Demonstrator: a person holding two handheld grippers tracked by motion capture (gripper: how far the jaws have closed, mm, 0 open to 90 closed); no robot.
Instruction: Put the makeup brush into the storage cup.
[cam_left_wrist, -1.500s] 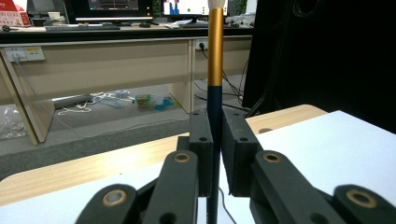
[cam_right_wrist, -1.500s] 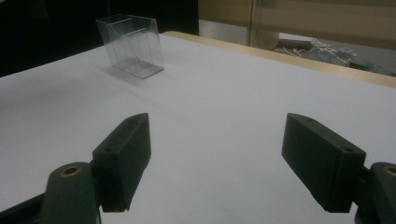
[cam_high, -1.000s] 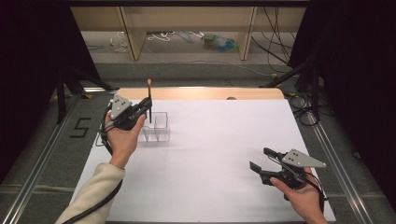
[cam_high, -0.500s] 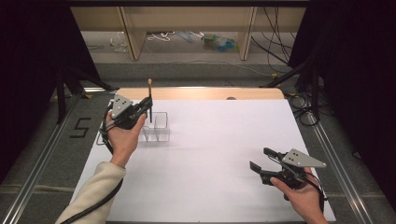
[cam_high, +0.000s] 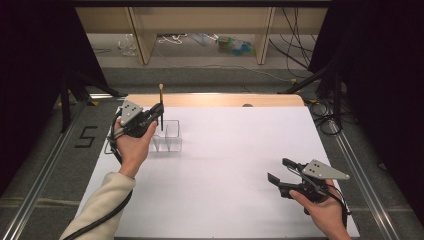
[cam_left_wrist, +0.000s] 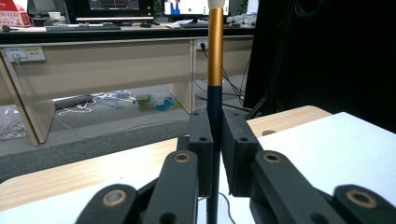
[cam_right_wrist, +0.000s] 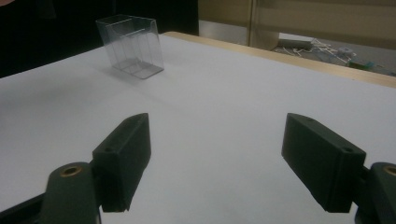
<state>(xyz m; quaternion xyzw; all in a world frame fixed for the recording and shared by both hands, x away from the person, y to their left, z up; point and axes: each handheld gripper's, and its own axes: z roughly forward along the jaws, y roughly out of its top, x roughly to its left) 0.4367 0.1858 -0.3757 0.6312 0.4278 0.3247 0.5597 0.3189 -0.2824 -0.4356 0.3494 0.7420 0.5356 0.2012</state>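
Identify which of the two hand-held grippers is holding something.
The left hand-held gripper, shut on an upright brush beside the clear box; the right hand-held gripper stands open and empty.

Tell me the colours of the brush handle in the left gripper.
Dark navy below, gold above on the brush handle; clearest in the left gripper view.

We see a white tabletop (cam_high: 235, 165) with a bare wooden edge (cam_high: 215, 100) along its far side. Beyond it lies a grey floor (cam_high: 200, 75), strewn with white cables (cam_high: 172, 39) and a small heap of green and blue packets (cam_high: 234, 45). A long beige desk (cam_left_wrist: 102, 65) stands over that litter on flat panel legs (cam_high: 141, 35), and in the left gripper view it carries lit monitors (cam_left_wrist: 114, 5) and a wall socket (cam_left_wrist: 21, 54) on its front. Black curtains (cam_high: 35, 65) close in both sides. Metal rails (cam_high: 42, 180) run along the floor by the tabletop, and a "5" (cam_high: 86, 136) is marked there on the left.
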